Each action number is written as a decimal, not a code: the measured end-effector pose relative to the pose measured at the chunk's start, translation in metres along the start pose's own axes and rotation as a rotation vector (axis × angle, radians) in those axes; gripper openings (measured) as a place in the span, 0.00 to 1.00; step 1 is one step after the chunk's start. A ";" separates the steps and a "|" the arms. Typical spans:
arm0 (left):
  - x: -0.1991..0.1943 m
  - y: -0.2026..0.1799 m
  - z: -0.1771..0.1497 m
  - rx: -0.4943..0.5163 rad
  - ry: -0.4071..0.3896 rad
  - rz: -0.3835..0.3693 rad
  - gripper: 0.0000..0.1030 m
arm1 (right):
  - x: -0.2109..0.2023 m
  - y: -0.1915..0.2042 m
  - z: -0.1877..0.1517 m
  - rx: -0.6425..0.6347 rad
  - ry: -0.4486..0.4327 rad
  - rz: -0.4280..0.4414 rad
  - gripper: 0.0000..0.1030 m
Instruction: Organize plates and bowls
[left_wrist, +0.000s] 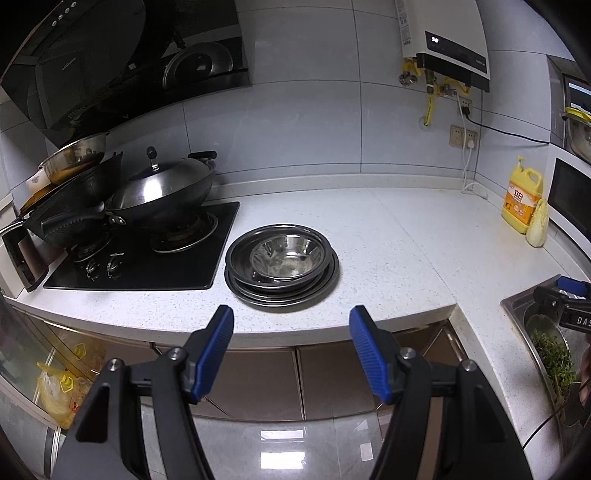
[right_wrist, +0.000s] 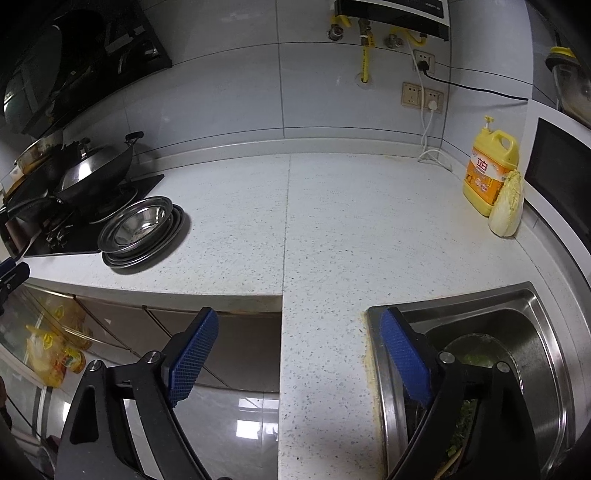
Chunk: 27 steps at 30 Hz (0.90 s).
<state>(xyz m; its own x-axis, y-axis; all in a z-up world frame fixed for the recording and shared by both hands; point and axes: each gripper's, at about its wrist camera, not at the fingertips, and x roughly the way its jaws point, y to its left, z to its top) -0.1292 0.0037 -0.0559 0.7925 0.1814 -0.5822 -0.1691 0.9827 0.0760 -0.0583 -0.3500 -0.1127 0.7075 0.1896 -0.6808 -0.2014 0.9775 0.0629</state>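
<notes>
A stack of steel plates (left_wrist: 240, 286) rests on the white counter beside the hob, with a steel bowl (left_wrist: 286, 254) nested on top. The same plates (right_wrist: 122, 260) and bowl (right_wrist: 142, 221) appear at the left in the right wrist view. My left gripper (left_wrist: 291, 317) hangs open in front of the counter edge, short of the stack, nothing between its blue pads. My right gripper (right_wrist: 299, 319) is open too, over the counter's front by the sink corner, far right of the stack, holding nothing. Part of the right gripper (left_wrist: 565, 295) shows at the left wrist view's right edge.
A lidded wok (left_wrist: 166, 188) and stacked pans (left_wrist: 70, 199) sit on the black hob (left_wrist: 147, 266). A steel sink (right_wrist: 535, 332) holds a basin with greens. A yellow detergent jug (right_wrist: 487, 173) and a cabbage (right_wrist: 508, 210) stand at the back right. Cabinets and tiled floor lie below.
</notes>
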 end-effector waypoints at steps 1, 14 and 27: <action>0.000 0.000 0.000 -0.002 0.001 -0.002 0.61 | 0.001 -0.003 0.000 0.005 0.003 -0.001 0.85; 0.004 0.003 0.001 -0.016 0.008 -0.005 0.61 | 0.000 -0.008 0.002 -0.005 -0.027 0.007 0.98; -0.012 0.017 -0.005 -0.036 -0.006 0.004 0.61 | -0.012 0.003 0.010 -0.034 -0.097 0.007 0.99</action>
<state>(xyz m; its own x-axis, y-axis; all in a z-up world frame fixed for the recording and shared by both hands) -0.1443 0.0181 -0.0512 0.7955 0.1855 -0.5768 -0.1929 0.9800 0.0491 -0.0601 -0.3479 -0.0970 0.7679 0.2059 -0.6065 -0.2283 0.9727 0.0413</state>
